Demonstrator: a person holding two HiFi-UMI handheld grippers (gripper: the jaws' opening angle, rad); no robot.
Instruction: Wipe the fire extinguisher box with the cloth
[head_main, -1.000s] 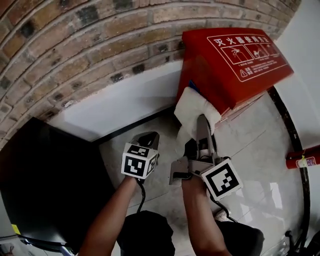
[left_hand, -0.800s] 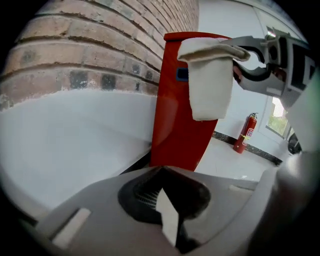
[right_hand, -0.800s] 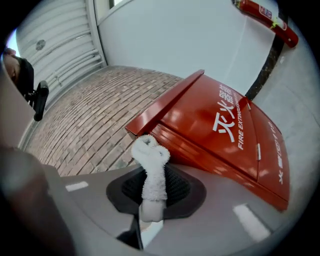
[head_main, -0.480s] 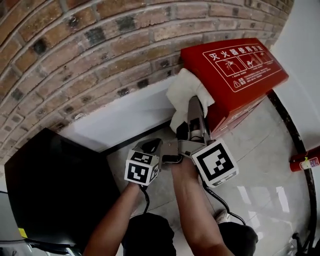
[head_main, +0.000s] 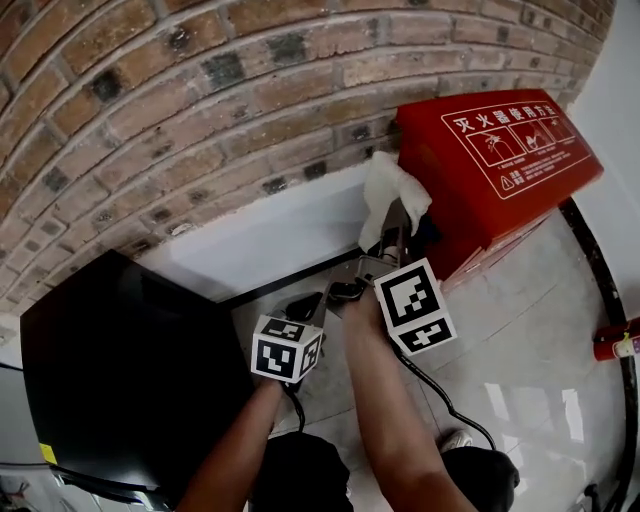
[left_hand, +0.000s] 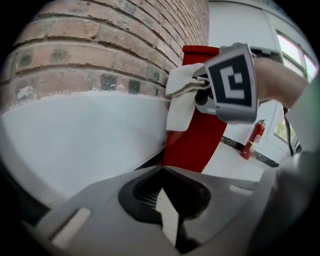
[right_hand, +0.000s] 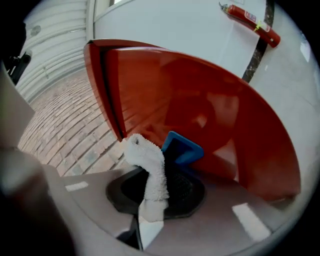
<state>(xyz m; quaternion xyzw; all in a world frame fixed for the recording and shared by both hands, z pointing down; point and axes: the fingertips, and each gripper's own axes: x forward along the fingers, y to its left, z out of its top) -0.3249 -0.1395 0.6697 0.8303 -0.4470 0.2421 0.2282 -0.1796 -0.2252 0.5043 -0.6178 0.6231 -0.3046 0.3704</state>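
Two claws, one in each hand; the right claw (right_hand: 150, 202) pinches a white cloth (right_hand: 148, 167) and holds it against the left end of the red fire extinguisher box (head_main: 500, 150); the box sits at the foot of a brick wall (head_main: 200, 100); the left claw (left_hand: 167, 212), pressed together and empty, hangs lower left, apart from the box; a small red extinguisher (left_hand: 252, 140) stands well beyond on the pale floor (head_main: 520, 340).
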